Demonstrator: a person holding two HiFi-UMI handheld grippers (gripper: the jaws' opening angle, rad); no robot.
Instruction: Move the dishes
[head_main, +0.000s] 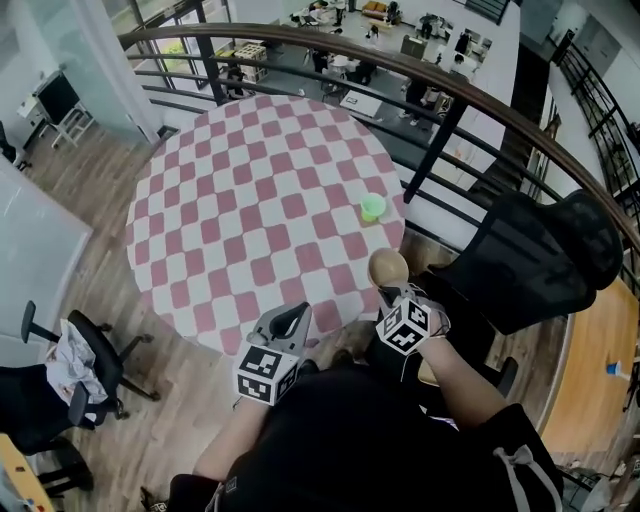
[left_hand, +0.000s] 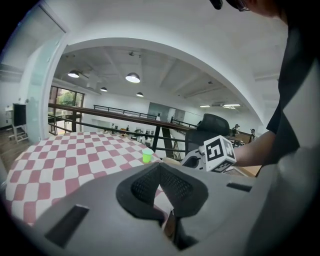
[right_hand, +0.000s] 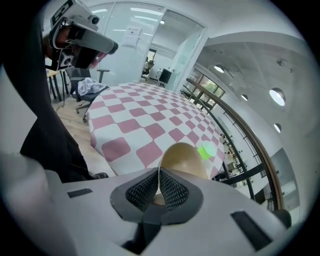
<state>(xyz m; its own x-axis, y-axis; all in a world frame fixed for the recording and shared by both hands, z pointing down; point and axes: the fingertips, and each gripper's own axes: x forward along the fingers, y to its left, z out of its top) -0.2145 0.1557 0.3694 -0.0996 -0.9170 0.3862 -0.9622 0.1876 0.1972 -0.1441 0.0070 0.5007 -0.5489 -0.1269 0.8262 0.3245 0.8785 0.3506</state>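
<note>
My right gripper (head_main: 392, 290) has its fingers shut on the thin rim of a tan bowl (head_main: 388, 267). I think I hold it there because the rim is the only part thin enough for my fingers to pinch. The bowl is at the near right edge of the checked table (head_main: 250, 200). I cannot tell if it touches the top. My left gripper (head_main: 296, 318) is closed with nothing in it. It waits low by the table's near edge, out of the bowl's way. A little green cup (head_main: 373, 207) stands on the table near its right edge, just past the bowl.
</note>
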